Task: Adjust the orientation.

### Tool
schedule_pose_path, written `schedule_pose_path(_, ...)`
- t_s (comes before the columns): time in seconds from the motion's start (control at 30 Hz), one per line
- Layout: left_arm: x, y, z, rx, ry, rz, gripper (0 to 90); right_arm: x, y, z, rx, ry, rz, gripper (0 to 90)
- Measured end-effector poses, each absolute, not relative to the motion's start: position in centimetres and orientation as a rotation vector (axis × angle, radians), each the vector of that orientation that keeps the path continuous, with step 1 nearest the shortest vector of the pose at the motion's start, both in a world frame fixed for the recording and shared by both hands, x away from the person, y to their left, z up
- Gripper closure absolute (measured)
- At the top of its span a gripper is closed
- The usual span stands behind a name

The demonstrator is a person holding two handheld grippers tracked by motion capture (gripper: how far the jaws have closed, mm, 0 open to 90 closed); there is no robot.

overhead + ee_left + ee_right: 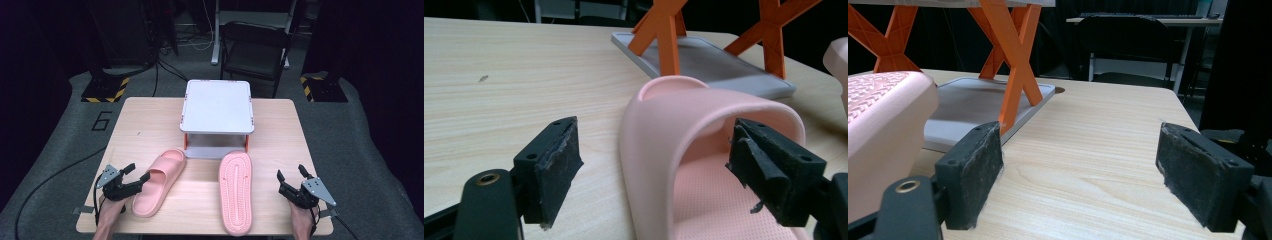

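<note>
A: On the worktop (150, 120) — how many slippers?
B: Two, both pink. One upright slide slipper (159, 181) at left-centre, strap up. One upside-down slipper (235, 191) at right-centre, ribbed sole facing up.
A: Anything else on it?
B: One small two-tier rack (217, 106), grey top and base w/ orange X-legs, at the far middle. Slippers' far ends sit near its base.
A: Grippers?
B: Two. Left hand-held gripper (138, 172) is wide open; its jaws straddle the upright slipper's strap area, one outside on the wood, one over the footbed. Can't tell if they touch it.
A: Right one?
B: Right hand-held gripper (291, 172) also wide open, holding nothing, just beside the upside-down slipper, apart from it.
</note>
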State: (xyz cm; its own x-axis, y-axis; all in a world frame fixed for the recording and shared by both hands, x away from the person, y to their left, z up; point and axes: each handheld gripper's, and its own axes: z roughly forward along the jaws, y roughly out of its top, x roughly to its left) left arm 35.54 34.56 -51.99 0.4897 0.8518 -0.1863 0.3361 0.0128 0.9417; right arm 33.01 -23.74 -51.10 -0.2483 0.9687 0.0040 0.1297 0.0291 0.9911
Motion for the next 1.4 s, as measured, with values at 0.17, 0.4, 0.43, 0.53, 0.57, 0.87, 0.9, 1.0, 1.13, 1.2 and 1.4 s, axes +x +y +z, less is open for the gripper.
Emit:
schedule_pose_path(0.17, 35.4, 34.5, -52.0, 1.575, 1.055, 0.577, 19.1, 33.1, -23.7, -51.1, 1.166, 1.503, 1.331, 18.3)
schedule_pose_path(0.4, 35.5, 34.3, -52.1, 1.586, 1.051, 0.581, 19.0, 33.2, -23.5, -51.1, 1.164, 1.509, 1.33, 18.0)
schedule_pose_path(0.43, 35.5, 34.3, -52.0, 1.589, 1.052, 0.58, 19.0, 33.2, -23.5, -51.1, 1.163, 1.508, 1.33, 18.0)
schedule_pose_path(0.53, 35.3, 34.4, -52.1, 1.579, 1.06, 0.577, 19.1, 33.2, -23.6, -51.0, 1.169, 1.495, 1.334, 18.0)
schedule_pose_path(0.57, 35.2, 34.5, -52.1, 1.579, 1.06, 0.576, 19.4, 33.2, -23.6, -51.1, 1.18, 1.488, 1.337, 18.0)
schedule_pose_path(0.87, 35.0, 34.4, -52.1, 1.572, 1.061, 0.581, 21.6, 33.4, -23.2, -51.2, 1.184, 1.495, 1.348, 18.0)
schedule_pose_path(0.9, 34.9, 34.3, -52.2, 1.566, 1.063, 0.572, 21.7, 33.5, -23.3, -51.2, 1.186, 1.49, 1.354, 18.0)
schedule_pose_path(1.0, 34.9, 33.8, -52.5, 1.582, 1.058, 0.559, 21.8, 33.2, -23.3, -51.0, 1.205, 1.466, 1.367, 18.0)
schedule_pose_path(1.13, 35.0, 33.6, -52.5, 1.598, 1.047, 0.575, 21.8, 33.6, -23.2, -50.7, 1.171, 1.482, 1.347, 18.0)
schedule_pose_path(1.2, 34.8, 33.8, -52.4, 1.597, 1.048, 0.568, 21.9, 33.6, -23.1, -50.7, 1.172, 1.487, 1.345, 18.0)
schedule_pose_path(1.4, 34.9, 33.9, -52.1, 1.561, 1.055, 0.573, 22.1, 33.4, -22.6, -50.9, 1.16, 1.506, 1.338, 18.1)
